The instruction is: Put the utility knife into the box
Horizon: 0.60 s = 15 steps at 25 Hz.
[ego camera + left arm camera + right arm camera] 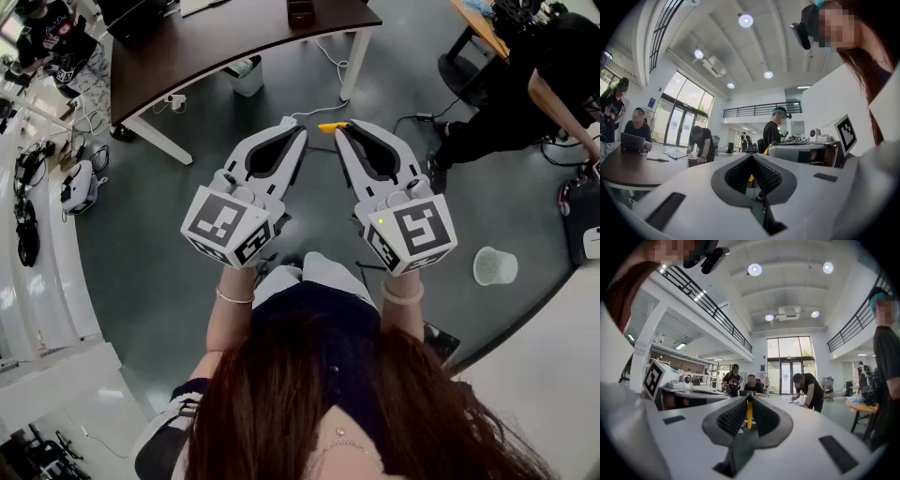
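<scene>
A yellow utility knife (332,126) sticks out sideways from the tips of my right gripper (343,129), which is shut on it. In the right gripper view the knife (749,412) stands as a thin yellow strip pinched between the ribbed pads. My left gripper (295,127) is held just left of it, jaws shut with nothing between them. In the left gripper view its tips (751,157) meet, and a bit of yellow shows behind them. Both grippers are raised over the grey floor. A small dark box (300,11) sits on the brown table, far ahead.
The curved brown table (216,47) on white legs stands ahead, with a waste bin (246,75) under it. A white mesh bin (494,265) stands on the floor at right. A seated person (525,84) is at far right. Cables lie on the floor.
</scene>
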Tool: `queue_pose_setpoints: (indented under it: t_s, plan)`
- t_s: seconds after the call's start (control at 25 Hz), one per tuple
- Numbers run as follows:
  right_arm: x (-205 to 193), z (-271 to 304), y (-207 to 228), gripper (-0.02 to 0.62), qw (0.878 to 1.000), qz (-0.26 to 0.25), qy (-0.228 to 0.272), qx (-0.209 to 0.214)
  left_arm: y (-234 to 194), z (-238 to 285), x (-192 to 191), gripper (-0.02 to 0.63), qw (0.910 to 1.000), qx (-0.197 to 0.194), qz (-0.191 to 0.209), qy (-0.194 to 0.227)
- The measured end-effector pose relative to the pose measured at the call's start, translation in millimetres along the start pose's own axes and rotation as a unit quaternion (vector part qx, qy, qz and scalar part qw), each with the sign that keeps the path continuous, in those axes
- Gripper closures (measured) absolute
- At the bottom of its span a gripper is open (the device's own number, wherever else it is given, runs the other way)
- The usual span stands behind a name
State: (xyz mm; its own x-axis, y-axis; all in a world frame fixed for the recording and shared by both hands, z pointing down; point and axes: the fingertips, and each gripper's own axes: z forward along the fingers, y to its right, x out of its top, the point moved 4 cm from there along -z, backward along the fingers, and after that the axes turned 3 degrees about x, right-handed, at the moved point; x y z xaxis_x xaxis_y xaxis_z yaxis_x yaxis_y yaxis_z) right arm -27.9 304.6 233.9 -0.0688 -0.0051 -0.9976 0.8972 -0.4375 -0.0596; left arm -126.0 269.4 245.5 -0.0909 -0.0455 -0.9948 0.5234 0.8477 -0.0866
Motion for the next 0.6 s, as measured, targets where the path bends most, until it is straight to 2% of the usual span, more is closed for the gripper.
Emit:
queue_pose_setpoints:
  t_s: [0.6]
  plan:
    - [-3.0, 3.6, 4.4, 0.546, 1.000, 0.009, 0.007, 0.005, -6.4, 6.6, -6.4, 0.606, 1.0000, -0.005, -0.008, -0.001]
